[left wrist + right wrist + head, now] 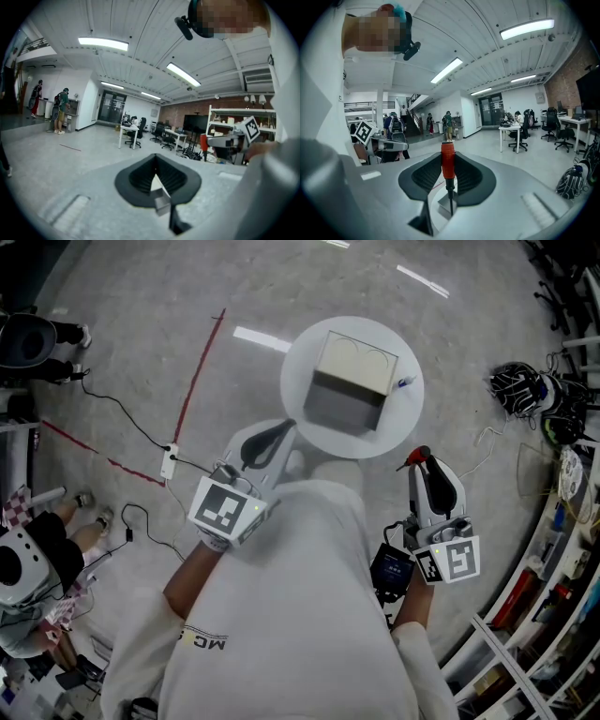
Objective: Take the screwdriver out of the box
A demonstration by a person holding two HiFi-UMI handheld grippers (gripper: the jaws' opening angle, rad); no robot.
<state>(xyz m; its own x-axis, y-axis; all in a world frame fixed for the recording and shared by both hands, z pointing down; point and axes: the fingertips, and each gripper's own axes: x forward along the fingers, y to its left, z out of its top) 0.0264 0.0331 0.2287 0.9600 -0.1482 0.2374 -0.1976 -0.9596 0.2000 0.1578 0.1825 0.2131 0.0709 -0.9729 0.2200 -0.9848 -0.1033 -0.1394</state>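
An open grey-and-cream box (352, 385) stands on a small round white table (302, 423). My right gripper (427, 467) hangs off the table's right edge, shut on a screwdriver (418, 456) with a red handle. In the right gripper view the screwdriver (448, 161) stands upright between the black pads (424, 176), shaft pointing down, and the gripper (448, 157) clamps its handle. My left gripper (289, 425) sits at the table's near-left rim, jaws together and empty. In the left gripper view that gripper (156, 157) is shut, with a bit of the box (162, 204) showing below the tips.
A small blue object (404, 382) lies on the table beside the box. On the floor are a red tape line (199, 367), a power strip with cables (169, 463) and bags (525, 385) at the right. Shelving (562, 559) runs along the right edge. A seated person (33, 559) is at the left.
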